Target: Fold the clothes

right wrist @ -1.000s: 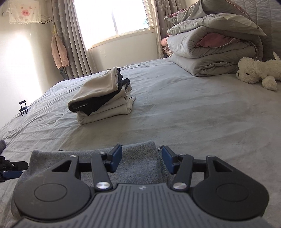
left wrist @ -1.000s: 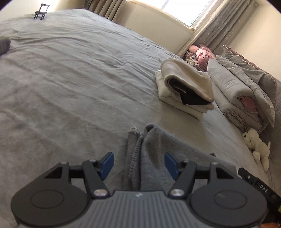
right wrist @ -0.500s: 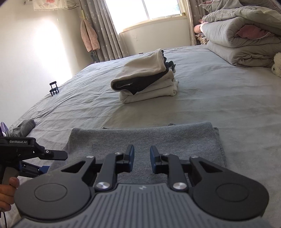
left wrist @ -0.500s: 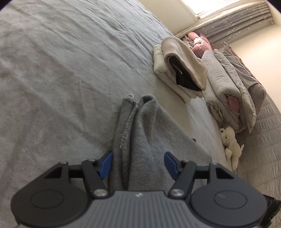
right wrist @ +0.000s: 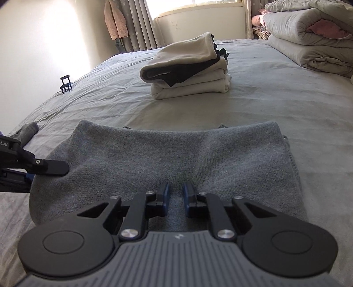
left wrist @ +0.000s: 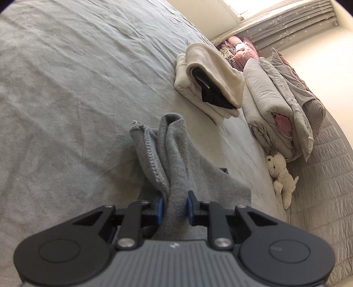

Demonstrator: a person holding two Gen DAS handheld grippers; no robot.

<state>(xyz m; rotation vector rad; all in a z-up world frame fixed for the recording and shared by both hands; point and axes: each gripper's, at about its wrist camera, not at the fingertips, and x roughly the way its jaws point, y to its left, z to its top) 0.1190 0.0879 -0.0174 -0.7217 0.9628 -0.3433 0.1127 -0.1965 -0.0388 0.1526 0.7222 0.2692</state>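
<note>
Only the left wrist view shows the side edge of the grey knitted garment (left wrist: 174, 159) bunched into upright folds, with a stitched hem running down its left fold. The left gripper (left wrist: 174, 206) has just been closing, and its blue pads (left wrist: 159, 207) now press on that gathered edge from both sides. This view alone takes in the white plush toy (left wrist: 281, 176) lying at the foot of the rolled grey duvet (left wrist: 271, 106) on the right.

The right wrist view shows the garment spread flat and wide across the near part of the grey bed (right wrist: 286, 95). The right gripper (right wrist: 176, 199) has also just been closing; its jaws stand narrow with a fold of the cloth's near edge between them, though I cannot tell whether the pads press on it. Only here do the small black chair-shaped object (right wrist: 66, 84) at the far left edge and the pink jacket (right wrist: 115, 21) hanging by the curtain appear.

Both views show the stack of folded cream and black clothes (right wrist: 189, 66) farther back. Both grippers tilt downward toward the bed.
</note>
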